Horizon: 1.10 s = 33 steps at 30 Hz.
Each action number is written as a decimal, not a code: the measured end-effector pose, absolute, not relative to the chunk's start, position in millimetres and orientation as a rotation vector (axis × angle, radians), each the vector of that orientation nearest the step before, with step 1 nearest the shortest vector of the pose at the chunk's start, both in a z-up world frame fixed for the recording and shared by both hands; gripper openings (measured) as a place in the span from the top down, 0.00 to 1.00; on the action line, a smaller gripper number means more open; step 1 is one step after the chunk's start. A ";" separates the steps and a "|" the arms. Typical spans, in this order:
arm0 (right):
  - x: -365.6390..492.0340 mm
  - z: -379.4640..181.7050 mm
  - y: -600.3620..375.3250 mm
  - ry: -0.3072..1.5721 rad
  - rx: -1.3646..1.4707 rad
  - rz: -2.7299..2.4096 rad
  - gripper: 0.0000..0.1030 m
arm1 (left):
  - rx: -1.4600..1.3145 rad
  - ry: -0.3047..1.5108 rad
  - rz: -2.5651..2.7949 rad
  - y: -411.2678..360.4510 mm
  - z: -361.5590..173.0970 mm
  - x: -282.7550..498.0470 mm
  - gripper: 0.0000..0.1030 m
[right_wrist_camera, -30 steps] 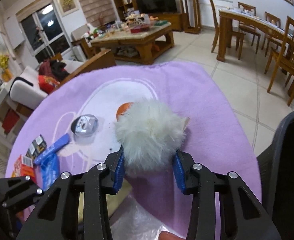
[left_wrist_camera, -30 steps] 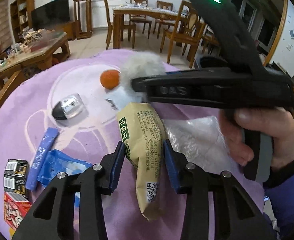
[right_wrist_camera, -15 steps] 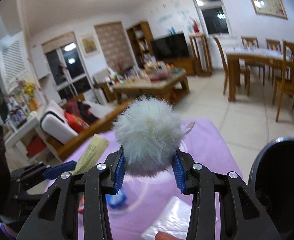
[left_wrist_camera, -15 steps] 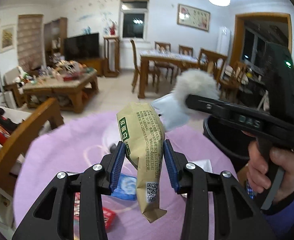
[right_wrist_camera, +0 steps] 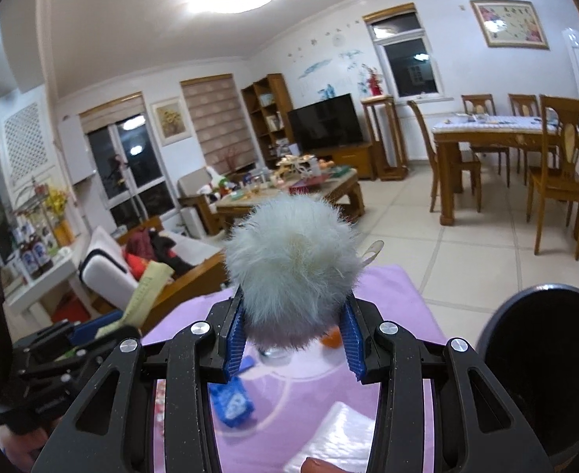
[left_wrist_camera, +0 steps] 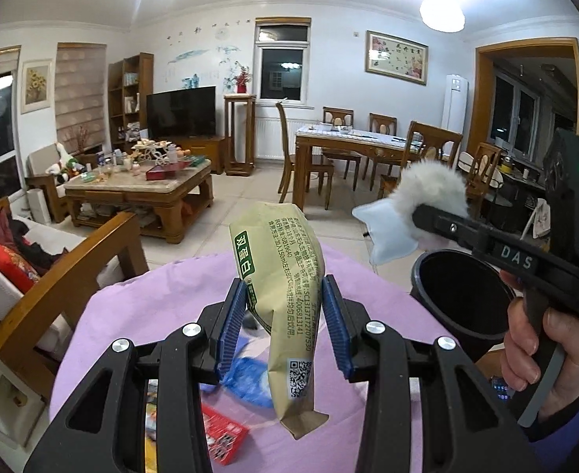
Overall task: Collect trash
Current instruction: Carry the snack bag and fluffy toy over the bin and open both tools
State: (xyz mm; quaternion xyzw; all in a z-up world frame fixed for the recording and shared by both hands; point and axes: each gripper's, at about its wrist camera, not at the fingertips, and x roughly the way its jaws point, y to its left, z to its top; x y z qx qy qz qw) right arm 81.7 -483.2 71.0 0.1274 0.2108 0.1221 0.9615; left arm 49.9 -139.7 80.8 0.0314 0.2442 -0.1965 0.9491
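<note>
Tan pouch (left_wrist_camera: 285, 299) sits pinched in the left gripper (left_wrist_camera: 284, 325), up above the desk (left_wrist_camera: 139, 307). White fluff ball (right_wrist_camera: 293, 272) is squeezed in the right gripper (right_wrist_camera: 294, 339), right by the bin (left_wrist_camera: 462, 295). Carrying step, I think. Next, each needs to get over the bin and be let go.

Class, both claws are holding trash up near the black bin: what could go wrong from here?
1. The left claw pinches the tan packet near its middle, so its long lower end hangs free and might catch the black bin rim.
2. The right claw squeezes a white fluffy ball; soft fur may slip early, landing on the purple cloth.
</note>
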 end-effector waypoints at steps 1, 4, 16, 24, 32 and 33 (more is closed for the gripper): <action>82.1 68.7 -490.9 0.429 0.268 0.235 0.60 | 0.066 0.497 -0.412 -146.8 80.6 51.7 0.62; 82.6 60.6 -521.2 0.433 0.302 0.189 0.60 | 0.072 0.506 -0.458 -168.2 76.8 58.1 0.62; 68.7 -5.5 -678.8 0.514 0.468 -0.086 0.60 | 0.101 0.659 -0.711 -318.1 35.1 101.3 0.61; 67.9 -65.5 -748.7 0.611 0.538 -0.205 0.60 | 0.141 0.810 -0.809 -397.9 -10.4 123.3 0.61; 70.6 -106.7 -767.7 0.662 0.573 -0.220 0.60 | 0.233 0.881 -0.806 -437.1 -43.5 130.1 0.61; 72.2 -110.7 -770.0 0.666 0.576 -0.220 0.60 | 0.244 0.887 -0.804 -438.9 -47.4 130.5 0.61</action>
